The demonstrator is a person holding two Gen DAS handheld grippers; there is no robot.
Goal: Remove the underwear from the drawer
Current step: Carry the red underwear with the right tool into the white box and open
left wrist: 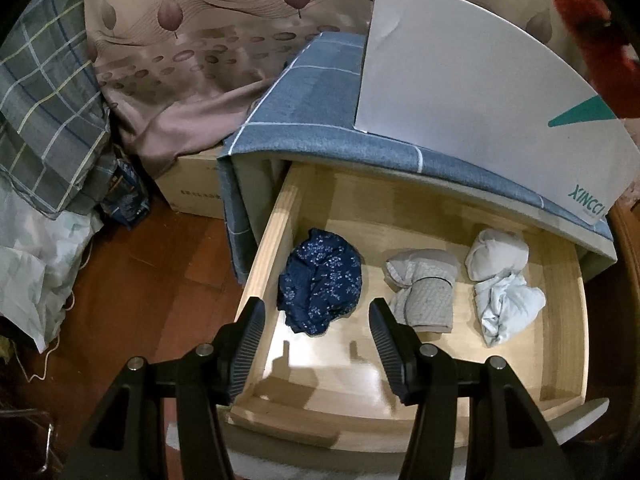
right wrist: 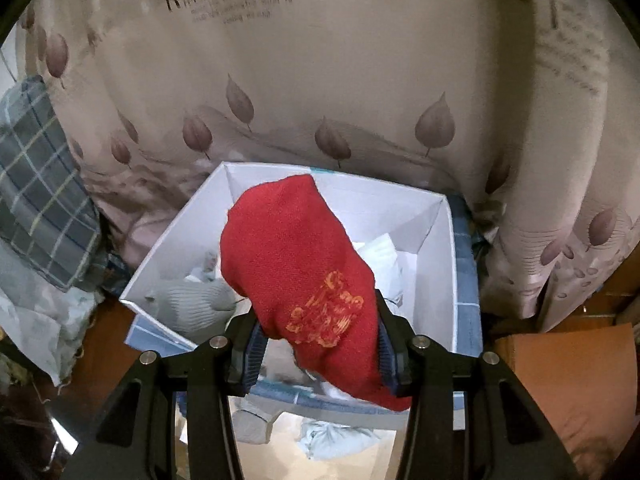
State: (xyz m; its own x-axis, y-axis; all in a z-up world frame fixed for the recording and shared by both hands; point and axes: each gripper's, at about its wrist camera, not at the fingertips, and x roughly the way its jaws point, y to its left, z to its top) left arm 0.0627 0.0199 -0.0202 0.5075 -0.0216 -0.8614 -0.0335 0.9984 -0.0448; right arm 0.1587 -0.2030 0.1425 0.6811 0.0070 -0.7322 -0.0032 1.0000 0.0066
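Note:
The wooden drawer [left wrist: 276,232] stands pulled out below me. In it lie a dark blue flowered underwear [left wrist: 320,280], a grey rolled piece [left wrist: 424,288], and a pale bundle [left wrist: 500,280] at the right. My left gripper [left wrist: 316,316] hangs open just above the blue piece, with nothing between its fingers. My right gripper [right wrist: 320,340] is shut on a red underwear [right wrist: 300,272] with an orange print, held above the white box [right wrist: 436,248]. The same red underwear [left wrist: 588,28] shows at the top right of the left wrist view.
The white box [left wrist: 460,88] stands on a cabinet draped in blue checked cloth [left wrist: 312,112]; pale garments [right wrist: 196,296] lie inside it. A leaf-print curtain [right wrist: 320,80] hangs behind. A cardboard box [left wrist: 192,188], a plaid pillow [left wrist: 44,120] and bags crowd the wooden floor at left.

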